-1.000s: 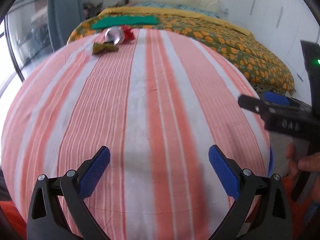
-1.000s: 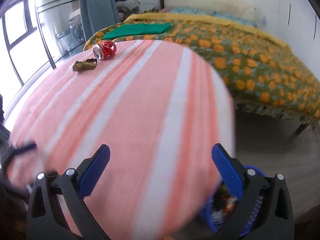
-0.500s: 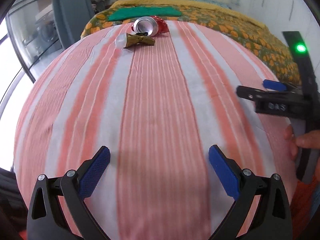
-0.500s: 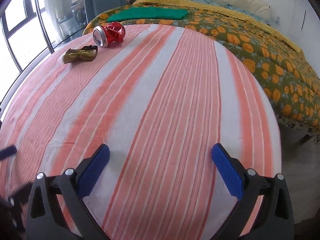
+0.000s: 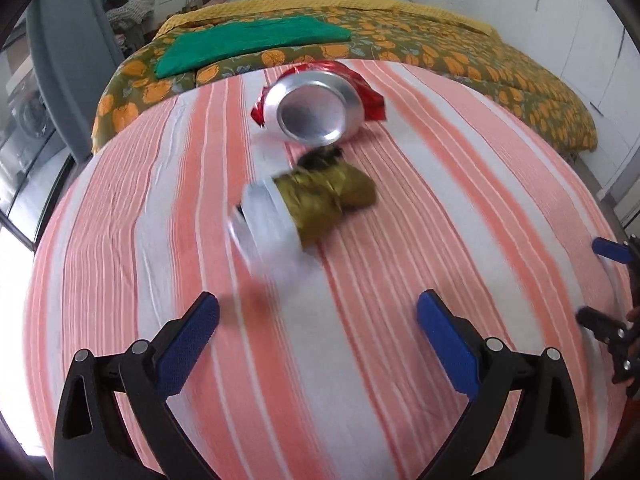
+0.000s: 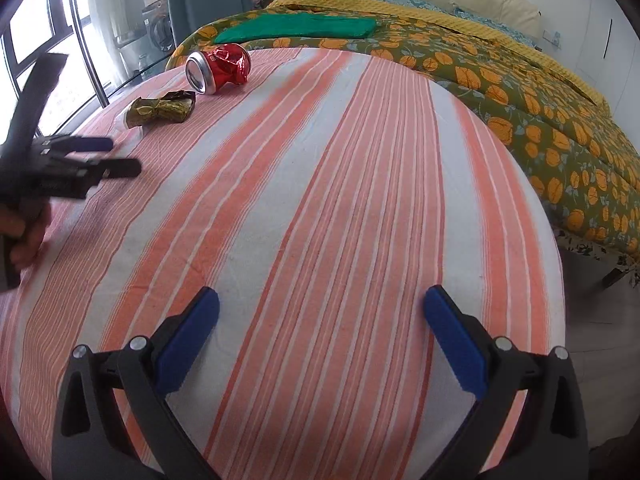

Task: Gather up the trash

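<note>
Meanwhile, the left gripper (image 5: 318,322), jaws spread wide and empty, is pointing at a gold wrapper (image 5: 328,196) and crushed red can (image 5: 316,108) mid-frame; the right gripper (image 6: 322,330) is likewise gaping empty.

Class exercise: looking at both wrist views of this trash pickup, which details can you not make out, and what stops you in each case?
- Clear plastic piece beside the gold wrapper: left wrist view, motion blur; its kind is unclear.
- Crushed red can: left wrist view shows mainly its silver end; its label is illegible in both views.
- Left gripper: right wrist view, blurred near the frame's edge.
- Any trash bin: not in view.
</note>
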`<act>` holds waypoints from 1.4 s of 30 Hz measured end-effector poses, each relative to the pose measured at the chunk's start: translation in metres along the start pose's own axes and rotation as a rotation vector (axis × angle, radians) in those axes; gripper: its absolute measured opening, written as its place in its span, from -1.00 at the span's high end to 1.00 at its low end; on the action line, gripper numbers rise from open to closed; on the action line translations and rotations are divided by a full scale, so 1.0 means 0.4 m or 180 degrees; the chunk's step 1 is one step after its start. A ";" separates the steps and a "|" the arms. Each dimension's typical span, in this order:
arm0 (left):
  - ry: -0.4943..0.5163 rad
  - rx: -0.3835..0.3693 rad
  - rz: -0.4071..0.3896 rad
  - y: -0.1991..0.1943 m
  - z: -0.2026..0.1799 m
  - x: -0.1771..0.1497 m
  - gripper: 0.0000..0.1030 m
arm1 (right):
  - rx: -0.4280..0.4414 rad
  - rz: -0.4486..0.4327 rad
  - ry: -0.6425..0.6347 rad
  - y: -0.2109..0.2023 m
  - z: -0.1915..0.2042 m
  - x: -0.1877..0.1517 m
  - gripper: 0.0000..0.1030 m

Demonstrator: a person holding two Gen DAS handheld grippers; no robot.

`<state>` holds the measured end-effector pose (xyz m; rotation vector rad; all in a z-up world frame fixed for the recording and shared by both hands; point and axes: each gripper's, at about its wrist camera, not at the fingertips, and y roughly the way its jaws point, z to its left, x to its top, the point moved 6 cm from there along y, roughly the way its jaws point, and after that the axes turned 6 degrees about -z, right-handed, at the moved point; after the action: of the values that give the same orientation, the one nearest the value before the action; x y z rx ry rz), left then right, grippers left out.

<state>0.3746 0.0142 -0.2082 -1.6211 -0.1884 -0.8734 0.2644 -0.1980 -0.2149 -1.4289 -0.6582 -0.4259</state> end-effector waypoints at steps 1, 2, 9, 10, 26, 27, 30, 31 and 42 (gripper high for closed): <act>0.0078 -0.0050 0.0005 0.014 0.001 0.016 -0.92 | 0.0000 0.0000 -0.0001 0.000 -0.001 0.000 -0.91; 0.0164 -0.0096 -0.0001 0.026 0.000 0.031 -0.92 | 0.0000 0.0000 -0.0001 0.001 -0.001 0.000 -0.91; 0.0450 -0.0252 0.0012 0.080 0.010 0.103 -0.92 | -0.0001 0.0001 -0.0002 0.001 -0.001 0.001 -0.91; 0.0436 -0.0270 0.0029 0.084 0.008 0.108 -0.92 | -0.0002 0.0001 -0.0003 0.001 -0.001 0.001 -0.91; -0.0270 0.0608 -0.0223 -0.109 -0.145 -0.105 -0.91 | -0.0002 0.0005 -0.0004 0.000 0.000 0.003 -0.91; -0.0194 0.0775 -0.0212 -0.110 -0.149 -0.104 -0.90 | -0.0003 0.0005 -0.0004 0.000 0.000 0.003 -0.91; -0.0247 0.0728 -0.0181 -0.105 -0.142 -0.107 -0.92 | 0.0000 0.0005 -0.0002 0.000 -0.001 0.003 -0.91; -0.0328 0.0631 -0.0154 -0.100 -0.133 -0.109 -0.92 | 0.0003 0.0005 0.0000 0.000 -0.001 0.003 -0.91; -0.0491 0.0437 -0.0121 -0.087 -0.112 -0.113 -0.92 | 0.0002 0.0006 0.0000 -0.001 0.000 0.002 -0.91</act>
<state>0.3037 -0.0016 -0.2097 -1.5605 -0.3803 -0.7476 0.2647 -0.1980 -0.2139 -1.4289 -0.6571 -0.4242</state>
